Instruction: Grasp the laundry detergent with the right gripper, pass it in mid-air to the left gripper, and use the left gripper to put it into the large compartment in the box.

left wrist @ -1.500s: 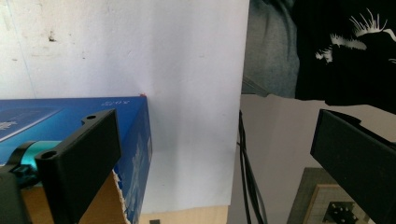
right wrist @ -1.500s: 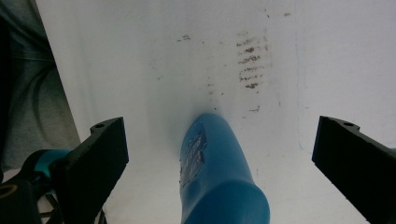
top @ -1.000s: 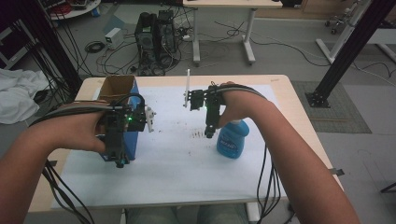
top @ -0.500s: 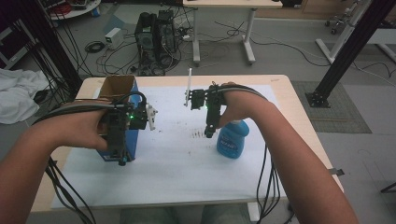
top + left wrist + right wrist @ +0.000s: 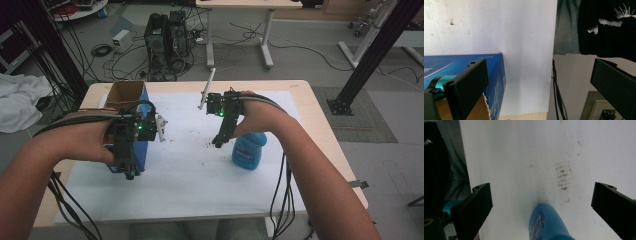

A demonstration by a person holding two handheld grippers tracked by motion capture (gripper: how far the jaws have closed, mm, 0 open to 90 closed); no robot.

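Note:
A blue box (image 5: 142, 145) with an open cardboard top stands on the left of the table. My left gripper (image 5: 129, 172) hovers over its near end, pointing back toward the person. In the left gripper view the box (image 5: 461, 63) lies at lower left beside one jaw, and the left gripper (image 5: 539, 67) is open with nothing in it. A blue bottle (image 5: 247, 150) lies right of centre. My right gripper (image 5: 218, 142) hangs just left of it, tilted down. In the right gripper view the bottle (image 5: 546, 222) sits low between the wide-apart jaws of the right gripper (image 5: 541, 187), untouched.
White paper (image 5: 190, 170) with dark smudges covers the wooden table (image 5: 325, 145). Cables trail from both grippers over the near edge. On the floor beyond are a computer tower (image 5: 165, 40), loose cables and another table (image 5: 240, 20). A white cloth (image 5: 17, 105) lies at far left.
My left gripper has drifted slightly to the right over the box. The right gripper and the bottle have hardly moved.

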